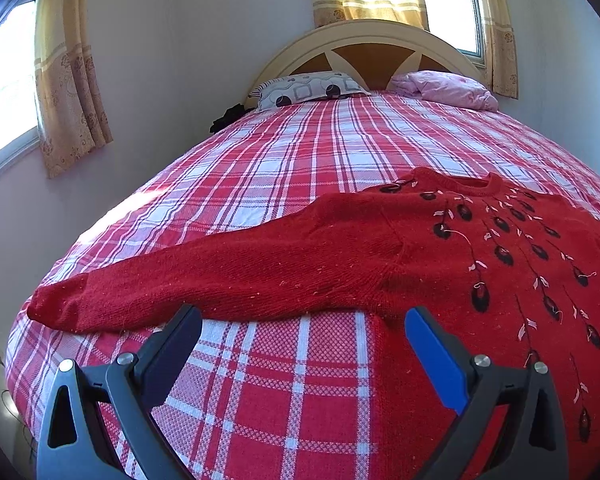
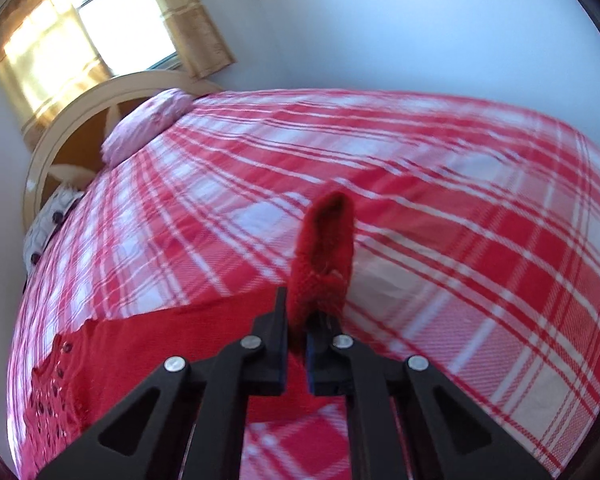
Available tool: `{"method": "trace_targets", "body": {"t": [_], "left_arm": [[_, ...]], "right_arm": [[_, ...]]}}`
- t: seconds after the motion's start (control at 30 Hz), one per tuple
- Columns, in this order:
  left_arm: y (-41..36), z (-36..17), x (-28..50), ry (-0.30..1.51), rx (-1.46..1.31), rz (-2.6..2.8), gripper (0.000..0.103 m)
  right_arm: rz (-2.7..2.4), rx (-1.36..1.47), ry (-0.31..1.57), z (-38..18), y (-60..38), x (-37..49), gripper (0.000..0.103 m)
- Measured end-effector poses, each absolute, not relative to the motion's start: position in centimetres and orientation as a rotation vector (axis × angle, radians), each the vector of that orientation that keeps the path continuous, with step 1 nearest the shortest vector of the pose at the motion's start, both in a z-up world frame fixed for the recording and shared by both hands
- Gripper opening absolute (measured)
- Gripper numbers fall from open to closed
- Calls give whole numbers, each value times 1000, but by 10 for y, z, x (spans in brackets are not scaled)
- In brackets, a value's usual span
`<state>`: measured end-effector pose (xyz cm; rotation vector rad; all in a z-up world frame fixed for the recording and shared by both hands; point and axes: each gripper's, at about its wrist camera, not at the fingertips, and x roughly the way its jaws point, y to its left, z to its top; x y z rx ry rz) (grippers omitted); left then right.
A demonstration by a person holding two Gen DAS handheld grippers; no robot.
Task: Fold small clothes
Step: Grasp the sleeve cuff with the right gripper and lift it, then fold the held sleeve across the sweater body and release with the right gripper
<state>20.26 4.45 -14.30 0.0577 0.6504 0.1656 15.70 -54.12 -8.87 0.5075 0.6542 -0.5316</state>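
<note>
A red knit sweater (image 1: 440, 264) with black and pink embroidery lies flat on the plaid bed. Its left sleeve (image 1: 188, 280) stretches out to the left. My left gripper (image 1: 300, 328) is open and empty, just in front of that sleeve, above the bedspread. In the right wrist view my right gripper (image 2: 298, 320) is shut on the cuff of the other sleeve (image 2: 326, 248), which sticks up past the fingertips, lifted above the bed. The sweater's body (image 2: 140, 344) lies to the lower left there.
The bed has a red and white plaid cover (image 1: 260, 168). A patterned pillow (image 1: 308, 90) and a pink pillow (image 1: 448, 88) lie by the headboard (image 1: 368, 48). Walls and curtained windows surround the bed.
</note>
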Motion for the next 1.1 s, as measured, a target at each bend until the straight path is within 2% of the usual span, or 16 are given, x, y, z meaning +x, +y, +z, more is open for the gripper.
{"method": "trace_targets", "body": {"t": [0.37, 0.63, 0.93, 1.1], "left_arm": [[66, -152, 201, 657, 34, 177, 102], [78, -160, 201, 671, -22, 166, 102], [90, -164, 200, 675, -90, 175, 102], [94, -165, 198, 670, -113, 171, 102]], "right_arm": [[-218, 294, 620, -23, -404, 242, 9], [10, 159, 614, -7, -290, 282, 9], [190, 49, 644, -33, -180, 303, 9], [264, 19, 711, -72, -125, 309, 9]]}}
